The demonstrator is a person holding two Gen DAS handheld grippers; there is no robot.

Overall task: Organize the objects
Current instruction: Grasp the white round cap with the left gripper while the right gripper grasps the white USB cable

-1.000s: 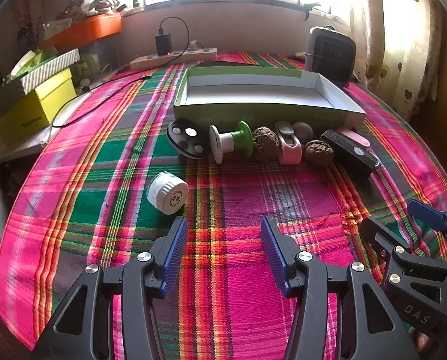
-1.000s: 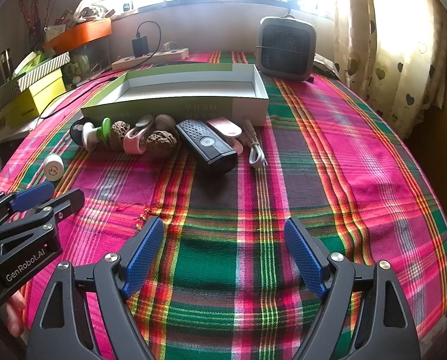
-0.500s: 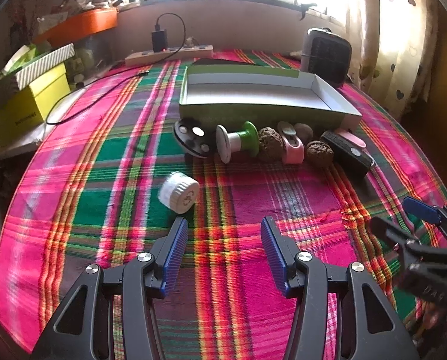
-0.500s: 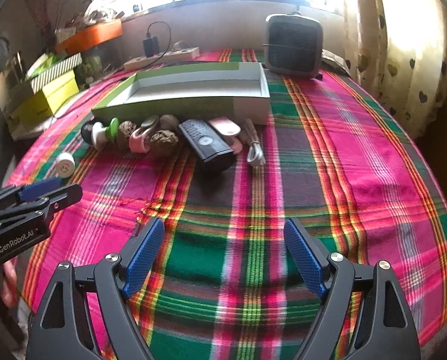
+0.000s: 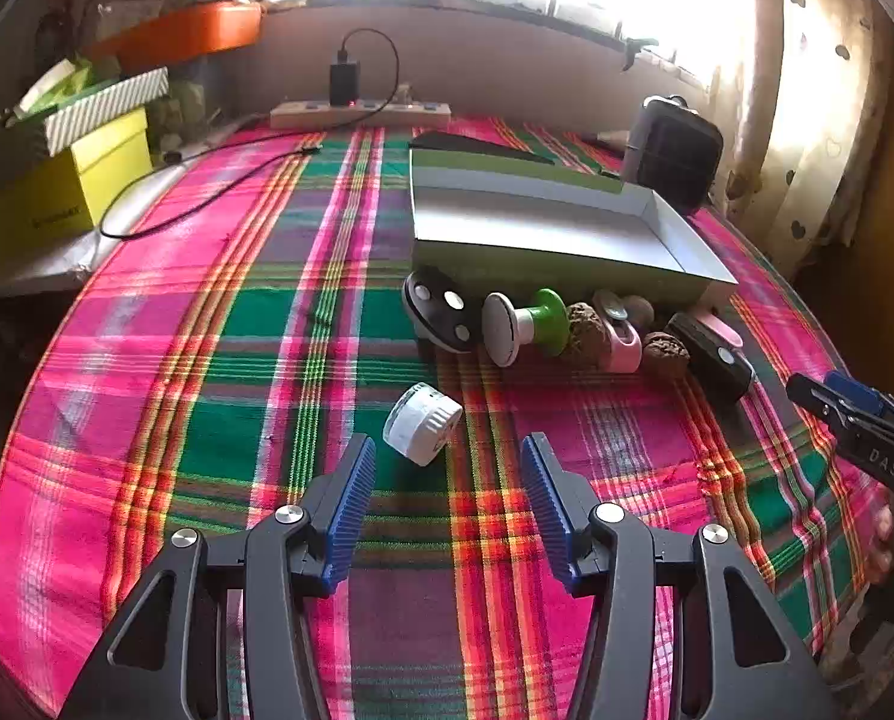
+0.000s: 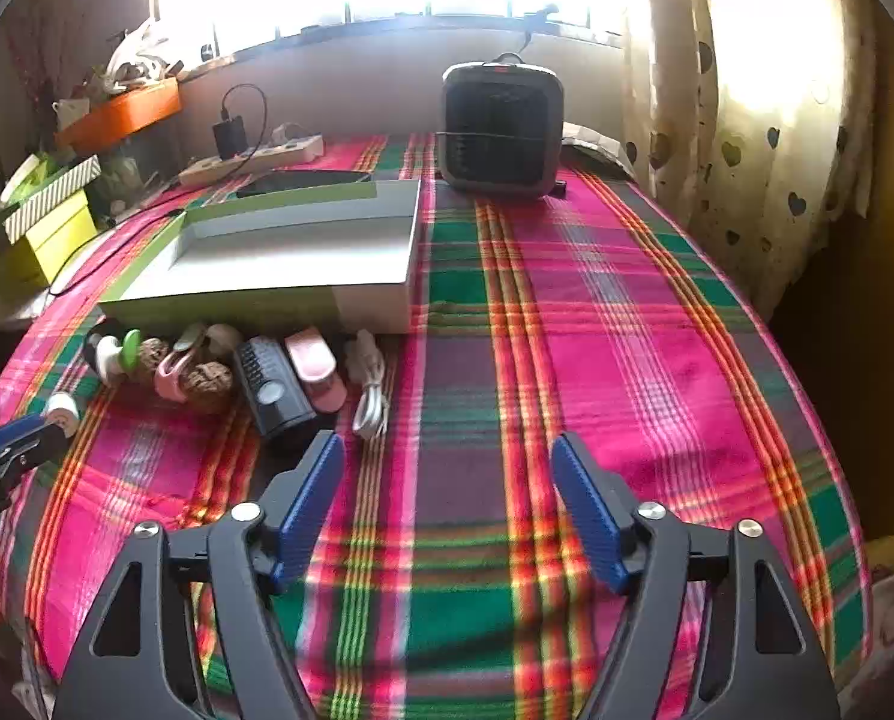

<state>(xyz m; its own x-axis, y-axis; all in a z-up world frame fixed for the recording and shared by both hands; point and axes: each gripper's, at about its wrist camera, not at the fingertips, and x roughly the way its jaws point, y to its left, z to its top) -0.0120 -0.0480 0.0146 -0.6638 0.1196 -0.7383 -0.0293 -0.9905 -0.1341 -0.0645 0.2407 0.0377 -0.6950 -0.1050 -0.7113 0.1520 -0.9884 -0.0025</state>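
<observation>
Right hand-held gripper (image 6: 447,510) nearer, jaws narrowing, empty.

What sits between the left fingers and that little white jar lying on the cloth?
Nothing visible. The white jar lies on its side just ahead of the open left gripper, with only bare plaid tablecloth between them. The row of small things stands farther back, against the tray.
</observation>
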